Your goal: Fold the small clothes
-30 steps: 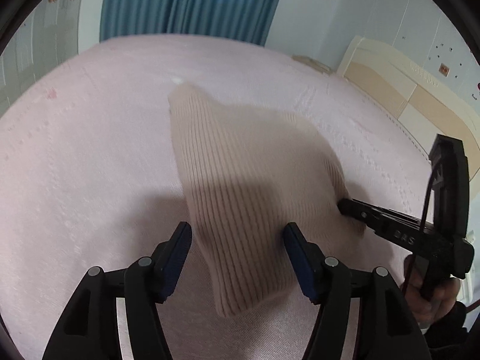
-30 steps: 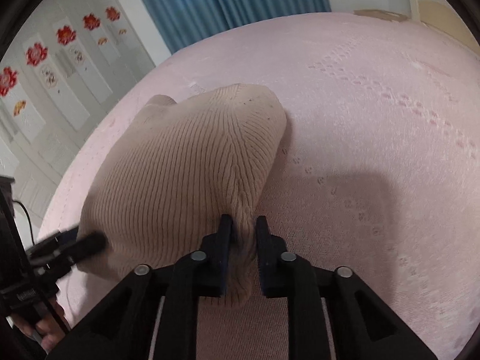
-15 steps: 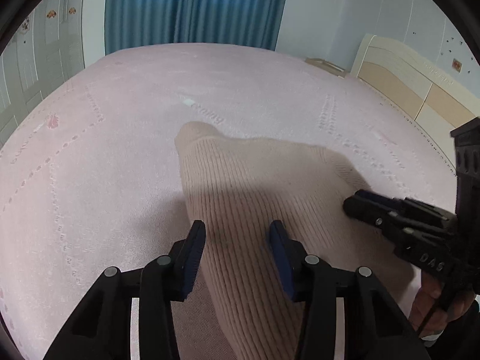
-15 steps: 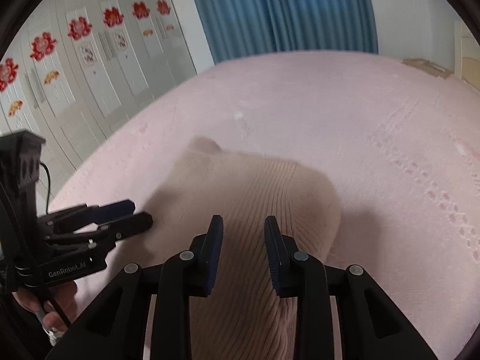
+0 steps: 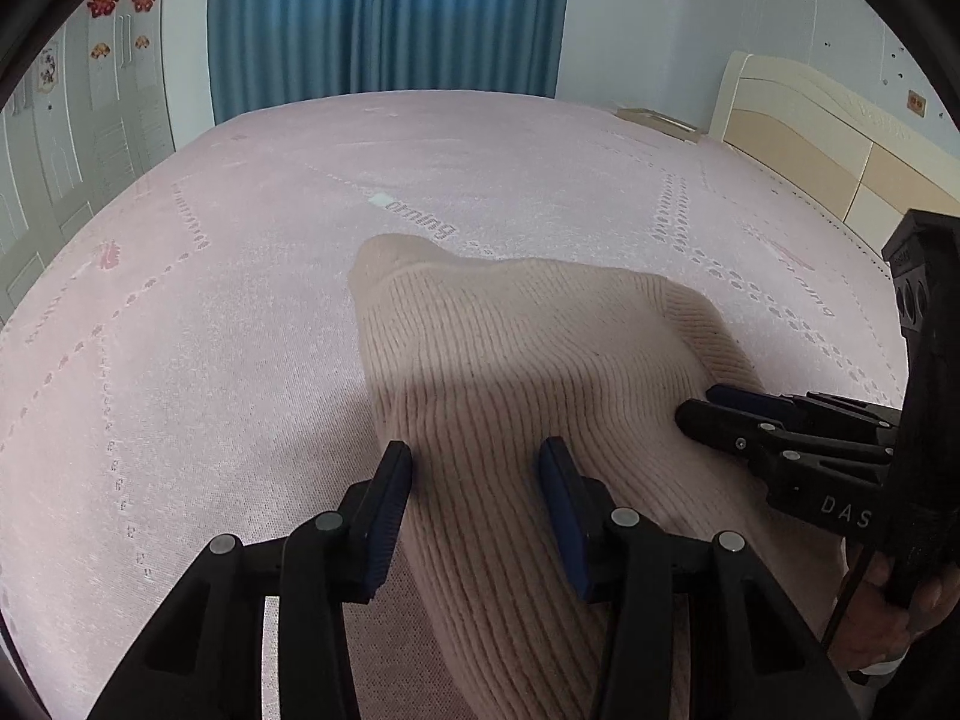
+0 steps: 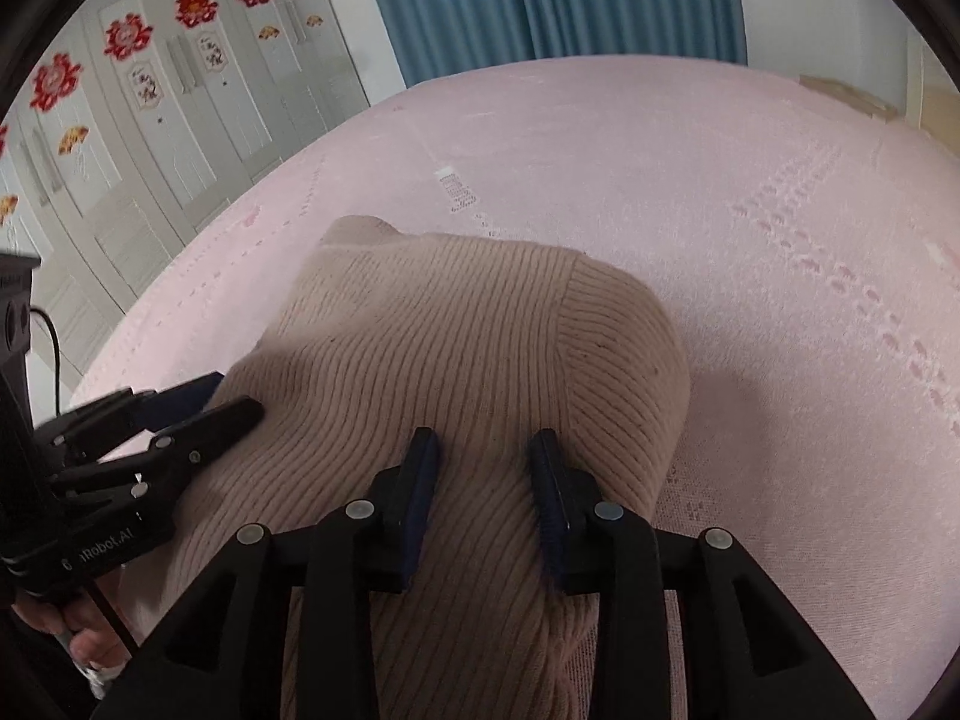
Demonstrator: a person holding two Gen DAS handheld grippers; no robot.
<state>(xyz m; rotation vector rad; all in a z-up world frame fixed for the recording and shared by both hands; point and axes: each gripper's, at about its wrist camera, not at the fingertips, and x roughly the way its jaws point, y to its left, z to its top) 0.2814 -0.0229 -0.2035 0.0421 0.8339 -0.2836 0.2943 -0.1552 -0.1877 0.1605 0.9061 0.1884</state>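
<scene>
A beige ribbed knit garment (image 5: 528, 360) lies folded on the pink bed (image 5: 210, 276); it also shows in the right wrist view (image 6: 456, 348). My left gripper (image 5: 477, 468) is open, its jaws standing over the garment's near left part without holding it. My right gripper (image 6: 483, 456) is open above the garment's near right part. The right gripper appears in the left wrist view (image 5: 714, 402) at the garment's right edge. The left gripper appears in the right wrist view (image 6: 234, 399) at the garment's left edge.
Blue curtains (image 5: 384, 18) hang behind the bed. A cream headboard (image 5: 828, 144) stands at the right. White wardrobe doors with red flower decals (image 6: 132, 78) line the left side. The pink bedspread (image 6: 780, 240) stretches wide around the garment.
My right gripper let go of the garment and opened. The garment dropped flat onto the bed. Both grippers drew back and lifted slightly; the left jaws narrowed but stay open.
</scene>
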